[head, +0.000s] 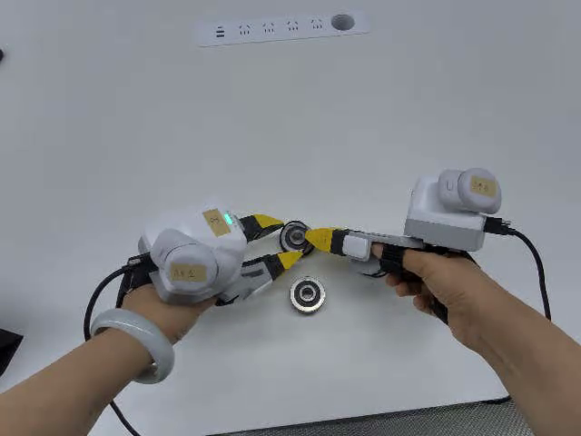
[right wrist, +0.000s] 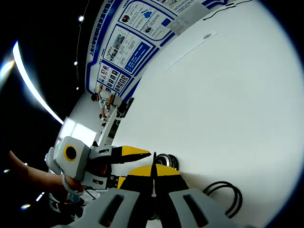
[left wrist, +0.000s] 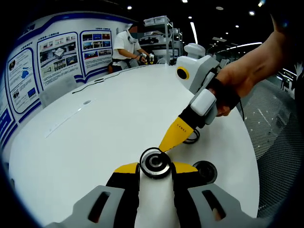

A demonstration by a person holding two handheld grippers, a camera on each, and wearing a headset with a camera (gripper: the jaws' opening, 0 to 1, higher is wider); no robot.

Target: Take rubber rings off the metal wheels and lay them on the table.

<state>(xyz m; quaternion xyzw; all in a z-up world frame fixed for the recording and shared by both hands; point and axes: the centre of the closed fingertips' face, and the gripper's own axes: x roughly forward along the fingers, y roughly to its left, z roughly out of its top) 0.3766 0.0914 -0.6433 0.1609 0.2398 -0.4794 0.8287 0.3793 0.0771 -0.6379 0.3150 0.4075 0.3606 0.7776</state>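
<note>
Big white table [head: 408, 109] with a power strip [head: 283, 28] at the far edge. Blue-framed posters [left wrist: 57, 47] on the wall [left wrist: 52, 92], shelves [left wrist: 161, 33] behind, strip lights [left wrist: 194, 32] on a dark ceiling [left wrist: 156, 7], grey floor [left wrist: 273, 128].

Loose wheel [head: 308, 295] lies before gripped wheel [head: 295, 236]

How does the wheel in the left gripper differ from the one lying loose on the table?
The held wheel is clamped between the fingers of the left gripper, facing that gripper's camera; the loose wheel lies flat on the table, gripped by nothing. The right gripper, fingers shut, has its tip at the held wheel's rim; the loose wheel is untouched. Both show a dark rim around a metal hub.
</note>
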